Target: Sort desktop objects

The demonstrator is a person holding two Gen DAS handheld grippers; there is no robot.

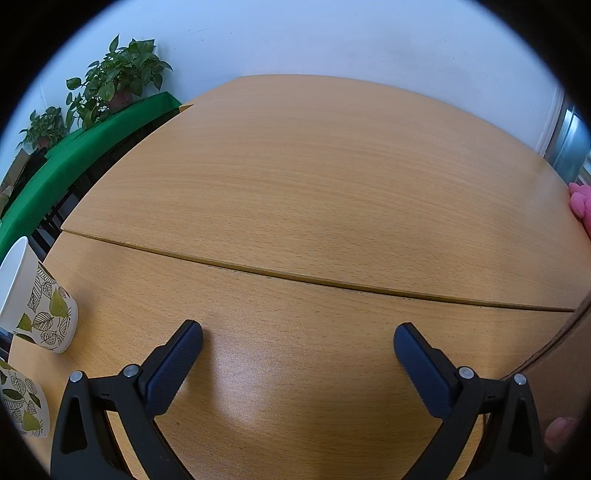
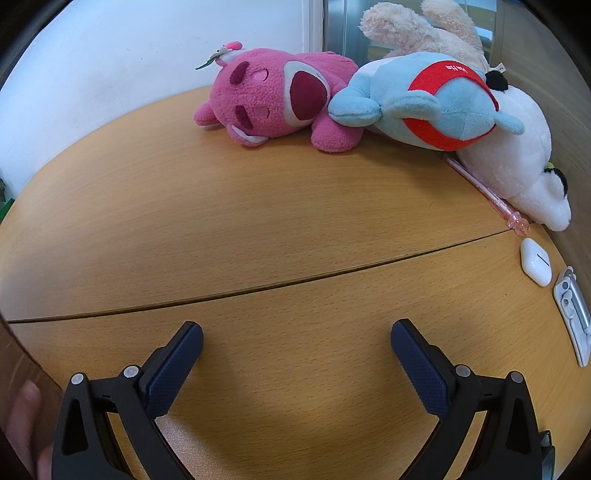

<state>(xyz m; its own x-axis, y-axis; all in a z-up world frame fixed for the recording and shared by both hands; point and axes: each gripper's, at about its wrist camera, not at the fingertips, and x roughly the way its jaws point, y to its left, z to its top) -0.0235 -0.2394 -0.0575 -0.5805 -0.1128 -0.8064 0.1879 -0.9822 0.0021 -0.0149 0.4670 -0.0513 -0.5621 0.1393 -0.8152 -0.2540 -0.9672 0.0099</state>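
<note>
Plush toys occupy the far edge of the table ahead of the right gripper (image 2: 297, 338), well apart from it: a pink bear (image 2: 273, 99) lies on its side, a blue toy with a red band (image 2: 432, 103) leans on it, and a white toy (image 2: 517, 155) lies to the right with a cream one (image 2: 413, 29) behind. A pink pen (image 2: 484, 190) lies beside the white toy, its tip near a white earbud case (image 2: 535, 262); a white clip-like item (image 2: 572, 314) lies nearer the right edge. The right gripper's fingers are spread wide over bare tabletop, holding nothing.

The left gripper (image 1: 298, 339) is likewise spread wide and empty. Two paper cups with a leaf print (image 1: 44, 306) (image 1: 22, 402) stand to its left, apart from it.

The table (image 2: 258, 221) is light wood-grain laminate with a seam running across between two panels. A plain white wall (image 1: 332, 37) stands behind. Potted plants (image 1: 118, 74) sit on a green-covered surface (image 1: 74, 155) to the left. The finger pads (image 1: 173, 365) are dark blue and finely textured, set on black frames.
</note>
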